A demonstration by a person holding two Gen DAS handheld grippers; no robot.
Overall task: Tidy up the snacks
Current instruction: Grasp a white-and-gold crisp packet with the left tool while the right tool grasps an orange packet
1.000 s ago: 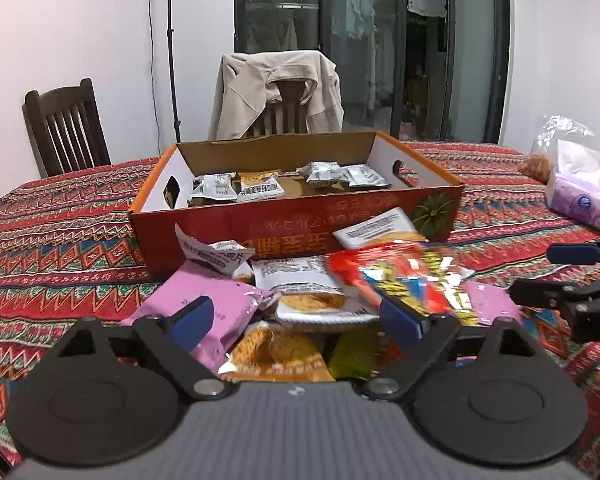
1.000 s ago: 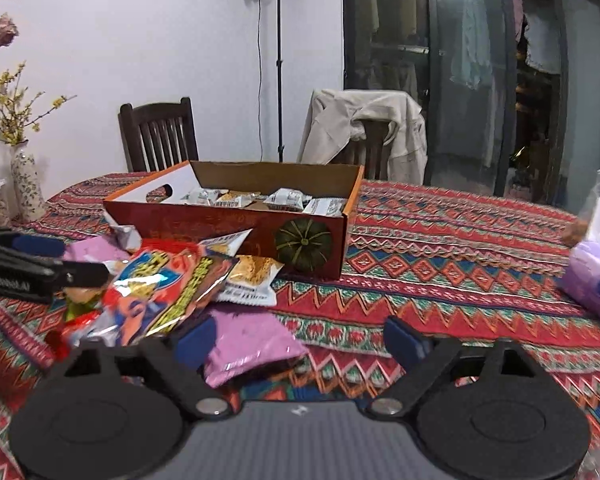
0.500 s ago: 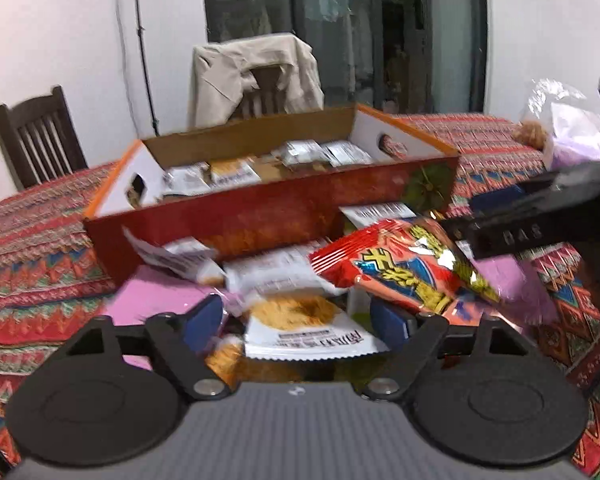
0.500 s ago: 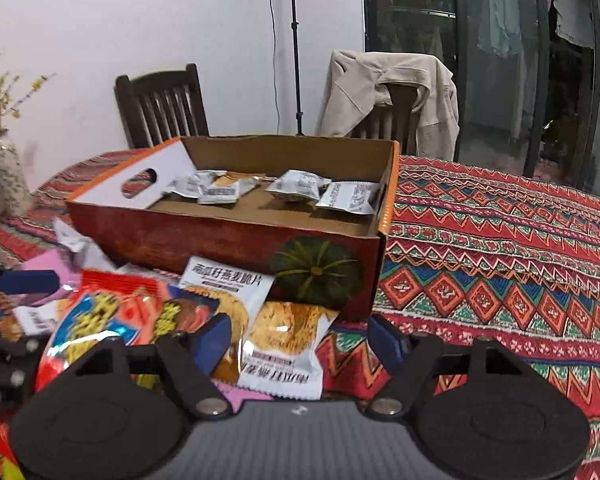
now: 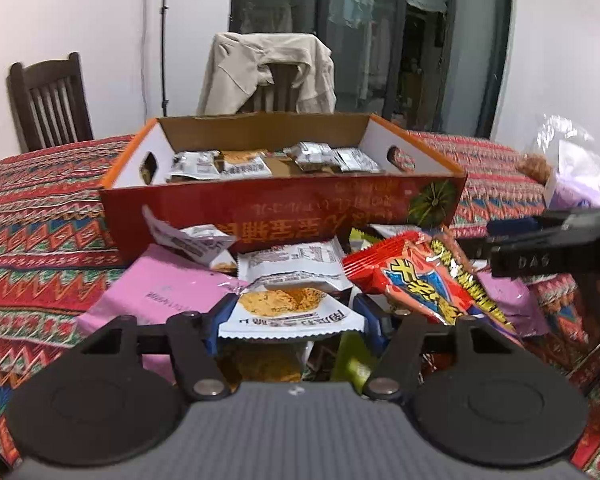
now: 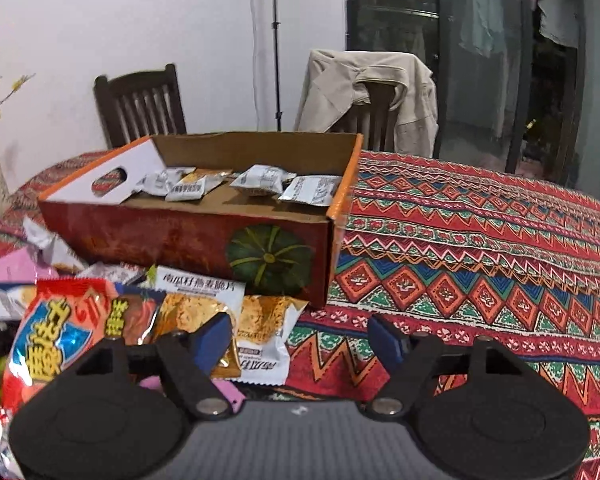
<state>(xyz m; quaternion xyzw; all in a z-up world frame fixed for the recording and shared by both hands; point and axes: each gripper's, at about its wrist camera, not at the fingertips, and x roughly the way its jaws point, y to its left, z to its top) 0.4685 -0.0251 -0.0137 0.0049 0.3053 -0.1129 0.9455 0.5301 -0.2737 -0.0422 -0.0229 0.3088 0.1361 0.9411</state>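
Beige jacket (image 5: 268,68) over a chair, dark wooden chair (image 6: 140,104) alongside

Each hand-held gripper, the left gripper (image 5: 292,316) and the right gripper (image 6: 300,338), looks alike: a ribbed grey body nearest the camera, 2 round black discs flanking it, and 2 angled black link arms pinned by silver screws. Blue pads (image 6: 214,338) tip the fingers. White letters "DAS" mark one black finger.

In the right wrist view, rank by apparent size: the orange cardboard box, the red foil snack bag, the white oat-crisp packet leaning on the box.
1. Orange cardboard box, largest.
2. Red foil snack bag; it is partly cut off and nearer the camera, so its rank is less sure.
3. White oat-crisp packet, smallest.
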